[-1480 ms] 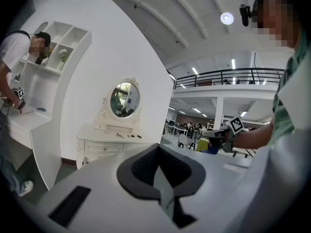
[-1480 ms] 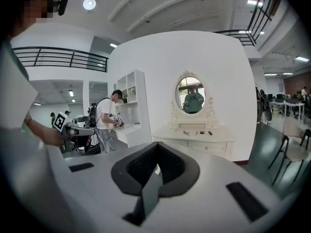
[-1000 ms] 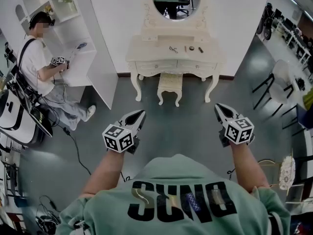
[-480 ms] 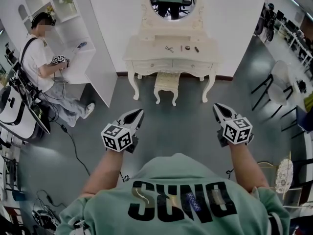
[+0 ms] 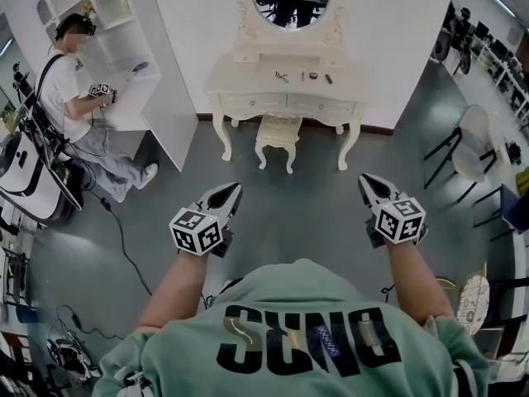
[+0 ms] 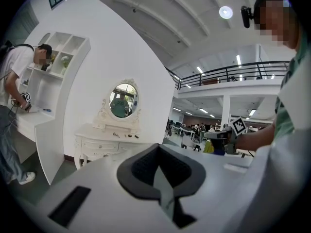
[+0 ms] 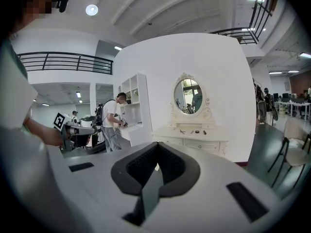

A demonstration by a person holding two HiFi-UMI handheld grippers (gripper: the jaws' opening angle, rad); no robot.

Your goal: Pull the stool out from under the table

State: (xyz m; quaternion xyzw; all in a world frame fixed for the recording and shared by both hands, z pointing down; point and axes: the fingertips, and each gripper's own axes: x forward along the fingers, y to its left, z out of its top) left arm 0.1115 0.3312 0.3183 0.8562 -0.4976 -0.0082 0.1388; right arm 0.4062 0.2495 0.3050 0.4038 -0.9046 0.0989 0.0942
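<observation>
The green sweatshirt (image 5: 289,329) bore large black letters that seemed to read SUNO. The cream cushioned stool (image 5: 276,133) stood tucked between the legs of the white carved dressing table (image 5: 240,79), well apart from the left gripper (image 5: 234,189) and right gripper (image 5: 369,180). Both grippers were closed tight on nothing, grey floor (image 5: 297,213) lay between, and a person (image 5: 62,98) was at the white shelf unit (image 5: 153,48).

Grey floor (image 5: 314,213), white wall (image 5: 198,48), white shelving unit (image 5: 124,23) at left

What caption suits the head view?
Left gripper and right gripper, shut, face a cream cushioned stool under an ornate white dressing table.
</observation>
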